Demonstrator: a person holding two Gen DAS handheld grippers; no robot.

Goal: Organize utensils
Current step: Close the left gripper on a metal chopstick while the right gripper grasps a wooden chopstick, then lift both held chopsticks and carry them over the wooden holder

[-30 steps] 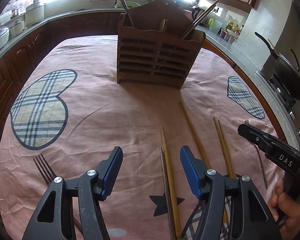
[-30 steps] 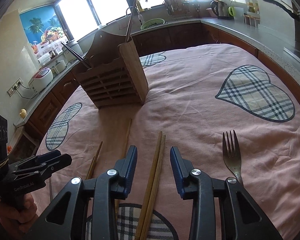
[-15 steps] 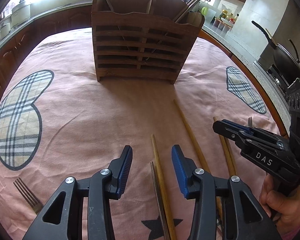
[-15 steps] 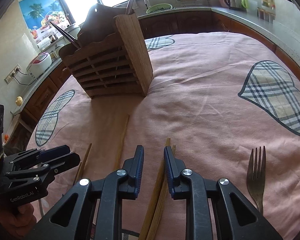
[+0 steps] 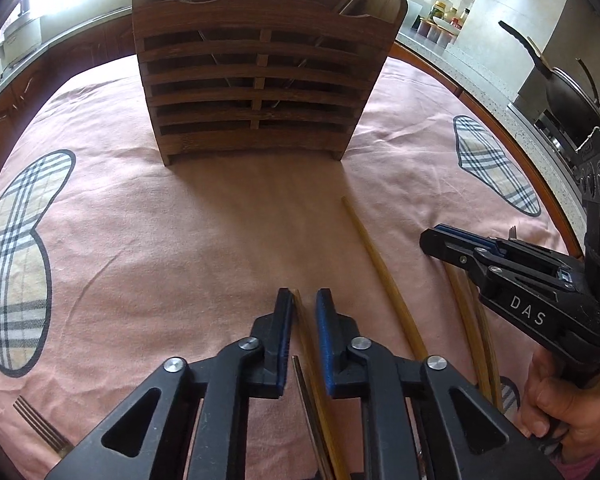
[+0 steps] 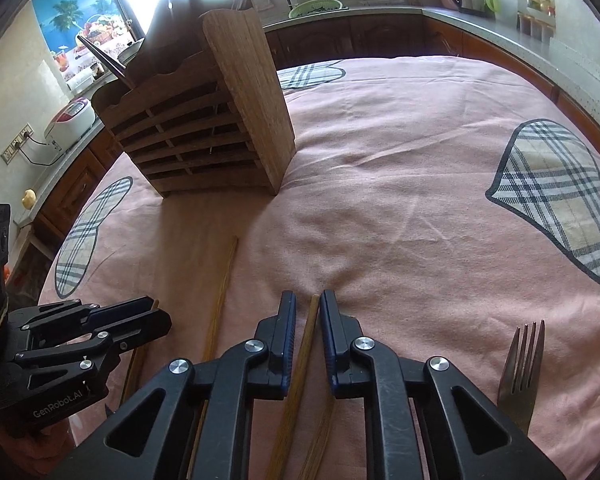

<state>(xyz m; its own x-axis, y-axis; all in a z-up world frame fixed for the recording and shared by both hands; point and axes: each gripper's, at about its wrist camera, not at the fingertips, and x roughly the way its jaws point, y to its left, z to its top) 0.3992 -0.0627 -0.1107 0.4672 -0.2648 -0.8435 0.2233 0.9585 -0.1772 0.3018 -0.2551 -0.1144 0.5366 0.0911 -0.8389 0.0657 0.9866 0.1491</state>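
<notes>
On the pink cloth [image 5: 220,240] covering the surface, we see wooden chopsticks lying loose in front of the slatted wooden holder [image 5: 256,84]; our left gripper [image 5: 300,304] has its jaws narrowed around one chopstick [image 5: 300,312], though we cannot tell if the pads touch it; our right gripper [image 6: 307,308] closes likewise on another chopstick [image 6: 310,320]; a further chopstick [image 5: 380,276] lies between the two; one fork [image 6: 520,364] rests just right, another fork [image 5: 36,424] far left.
</notes>
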